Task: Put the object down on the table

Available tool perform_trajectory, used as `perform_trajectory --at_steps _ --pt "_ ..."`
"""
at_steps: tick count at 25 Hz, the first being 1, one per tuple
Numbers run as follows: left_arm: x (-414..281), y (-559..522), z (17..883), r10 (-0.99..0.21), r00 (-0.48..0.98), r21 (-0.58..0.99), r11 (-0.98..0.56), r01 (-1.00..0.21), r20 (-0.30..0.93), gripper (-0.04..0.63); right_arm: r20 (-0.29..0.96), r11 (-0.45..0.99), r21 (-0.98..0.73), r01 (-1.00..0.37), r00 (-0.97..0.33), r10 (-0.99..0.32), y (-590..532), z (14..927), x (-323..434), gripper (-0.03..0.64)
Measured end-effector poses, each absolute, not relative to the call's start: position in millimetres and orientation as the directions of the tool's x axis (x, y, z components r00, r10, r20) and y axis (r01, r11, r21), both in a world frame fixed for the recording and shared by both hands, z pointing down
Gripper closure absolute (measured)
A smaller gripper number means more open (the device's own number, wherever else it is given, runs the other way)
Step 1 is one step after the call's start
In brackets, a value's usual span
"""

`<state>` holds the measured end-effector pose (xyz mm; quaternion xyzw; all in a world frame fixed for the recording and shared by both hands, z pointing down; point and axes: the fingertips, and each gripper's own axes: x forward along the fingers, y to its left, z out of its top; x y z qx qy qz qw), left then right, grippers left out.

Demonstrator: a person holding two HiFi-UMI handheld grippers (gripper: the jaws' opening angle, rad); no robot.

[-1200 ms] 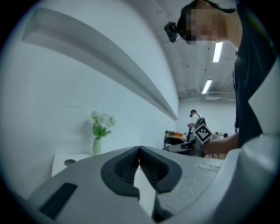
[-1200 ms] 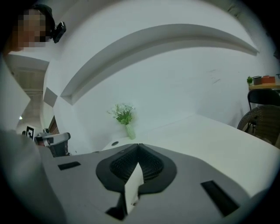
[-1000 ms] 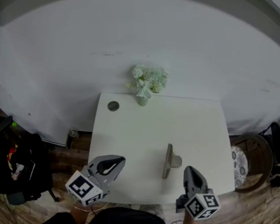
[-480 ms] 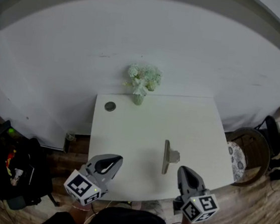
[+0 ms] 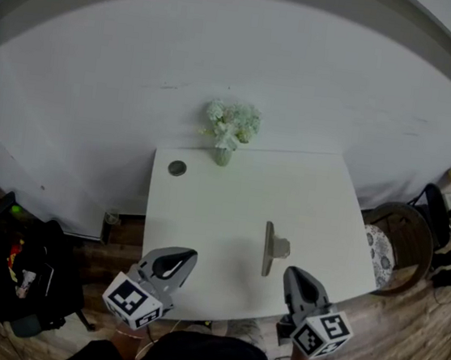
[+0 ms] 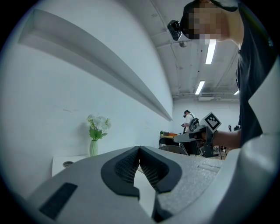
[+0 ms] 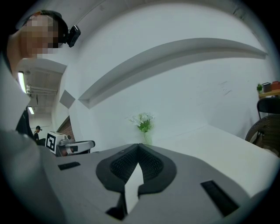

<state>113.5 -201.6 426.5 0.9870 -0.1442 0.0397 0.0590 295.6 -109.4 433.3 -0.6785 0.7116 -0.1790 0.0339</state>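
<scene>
A grey T-shaped object [image 5: 271, 250] lies flat on the white table [image 5: 230, 208], right of the middle, with nothing touching it. My right gripper [image 5: 296, 277] hovers at the table's front edge just right of and nearer than the object, shut and empty. In the right gripper view its pads [image 7: 138, 151] meet with nothing between them. My left gripper [image 5: 180, 260] hangs over the front left of the table, also shut and empty. In the left gripper view its pads [image 6: 139, 152] touch at the tips.
A small vase of pale flowers [image 5: 230, 132] stands at the table's back edge by the white wall. A round grey disc [image 5: 177, 168] lies at the back left corner. A wicker chair [image 5: 401, 241] stands to the right, dark bags [image 5: 10, 271] on the floor to the left.
The head view has shifted a little. My right gripper has drawn slightly back from the object. The object and my left gripper have stayed put.
</scene>
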Motion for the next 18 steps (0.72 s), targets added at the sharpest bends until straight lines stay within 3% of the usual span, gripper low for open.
perform_trajectory --at_steps 18 --pt "111.8 -216.2 429.5 -0.292 0.949 0.134 -0.942 -0.307 0.123 0.595 0.207 0.006 -0.29 -0.957 -0.069 -0.976 -123.7 435.6 300.6 0.62"
